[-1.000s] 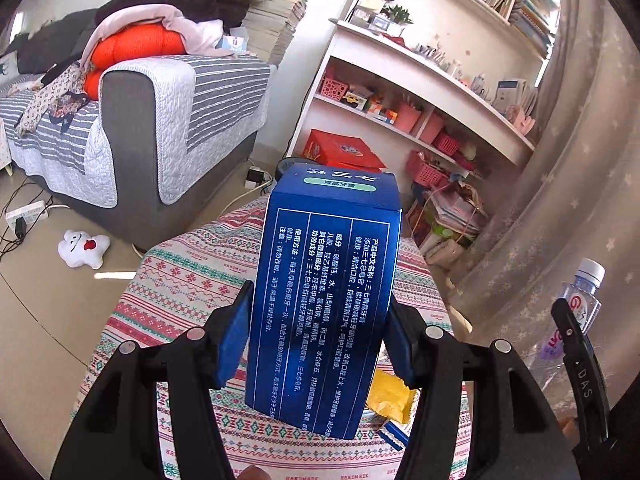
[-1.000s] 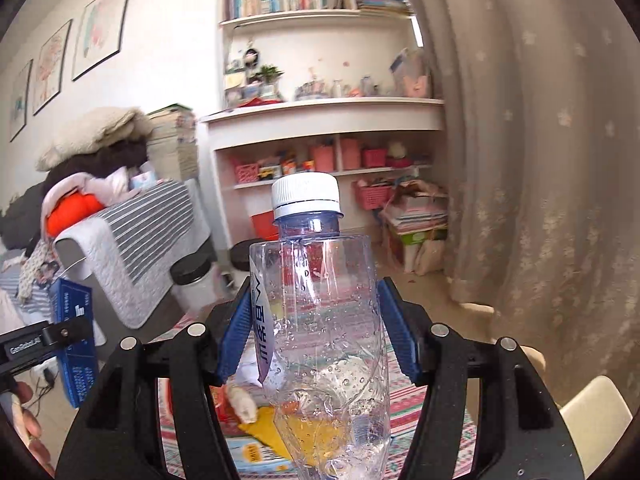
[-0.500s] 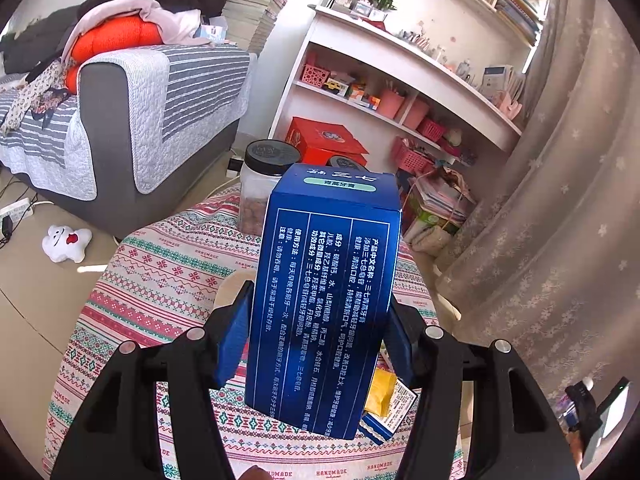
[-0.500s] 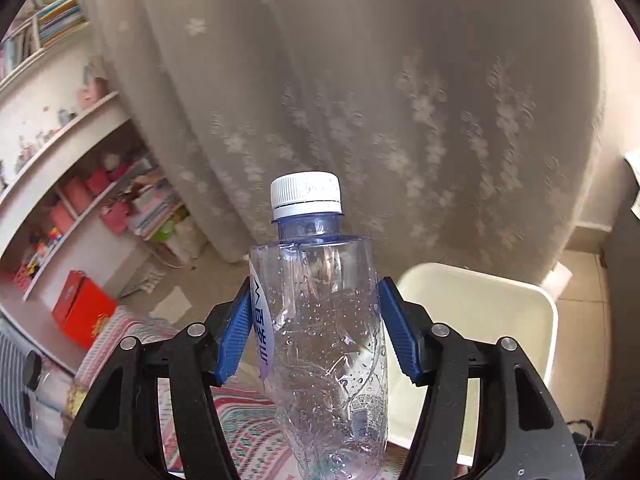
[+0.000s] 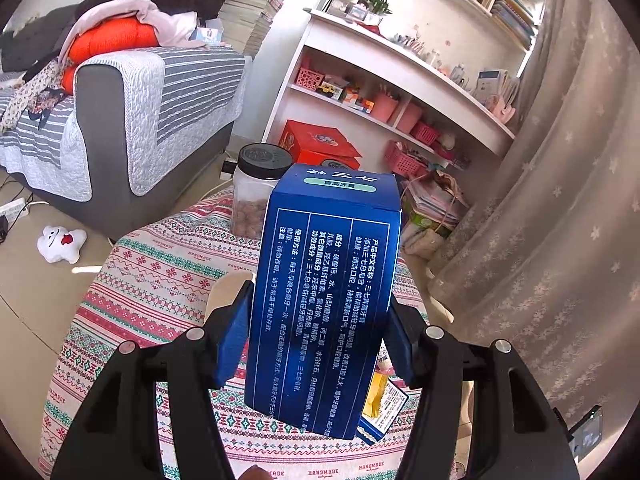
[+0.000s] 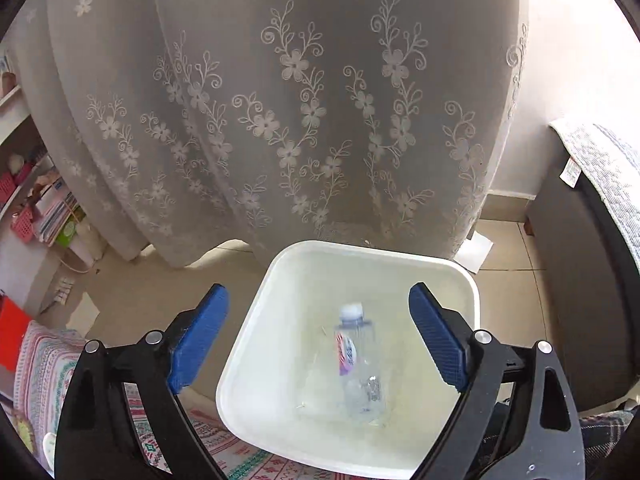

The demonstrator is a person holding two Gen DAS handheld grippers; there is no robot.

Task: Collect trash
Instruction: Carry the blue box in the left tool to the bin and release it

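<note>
Clear plastic water bottle (image 6: 358, 364) lies in the white square bin (image 6: 460, 276); the right gripper (image 6: 318, 340), jaws just opened, stands apart above it. Clamped in the left gripper (image 5: 316, 340), the blue cardboard box (image 5: 324, 292) could snag the bin's six-o'clock rim if released short.

Landmark: round table w/ patterned cloth (image 5: 160, 288). On its far edge, clear jar w/ black lid (image 5: 256, 192), brown contents. Beyond table, far left: grey sofa w/ striped quilt (image 5: 132, 120), piled w/ orange cushion (image 5: 112, 40) & clothes; stack of books (image 5: 250, 20) behind sofa arm. Floor left of table: small white plush toy (image 5: 61, 239). Beyond table, far side: white shelf unit (image 5: 400, 64) w/ pink baskets, books, potted plant; red box (image 5: 320, 142) on floor at its base. Right of table: floral lace curtain (image 6: 300, 120) reaching tiled floor (image 6: 508, 248); dark cabinet (image 6: 580, 280) further right.
</note>
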